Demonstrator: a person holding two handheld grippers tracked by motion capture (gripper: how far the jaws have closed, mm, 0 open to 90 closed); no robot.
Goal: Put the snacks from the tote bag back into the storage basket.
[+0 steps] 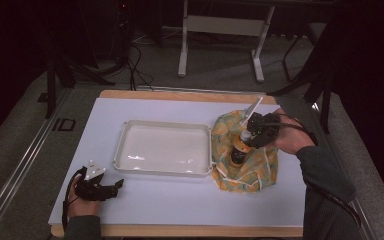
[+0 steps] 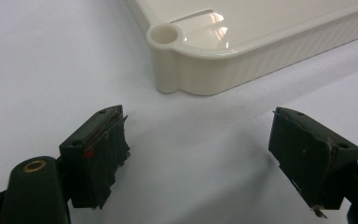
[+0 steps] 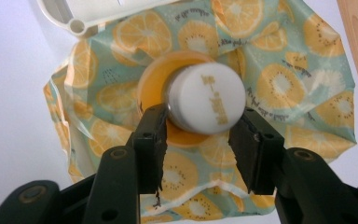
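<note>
So the right hand-held gripper point(image 3: 198, 140) is up over the bottle point(image 1: 240, 149), which stands upright on the fruit-print bag point(image 1: 245, 160) at the right side of the table point(image 1: 180, 200), just beside the tray point(image 1: 162, 148). In the right gripper view you look almost straight down on the bottle's round white cap point(image 3: 207, 102), smooth plastic with some gold lettering on top, and an orange shoulder ringing it underneath. The two black jaws sit either side of the cap: the left one looks to be touching its edge, the right one right next to it. Whether the pads actually press on it, I can't tell.

The bag is a crinkly, glossy sheet material, pale teal with orange and kiwi slices printed all over, crumpled flat with a white drawstring along its edge.

The tray is a shallow cream plastic rectangle with rounded corners, a ribbed outer wall and a little hollow round post at the corner point(image 2: 164, 35), shiny inside.

The left hand-held gripper point(image 2: 198, 158) rests low at the table's near left, jaws spread wide with nothing between them, pads wrapped in rough black tape over the matte white tabletop.
</note>
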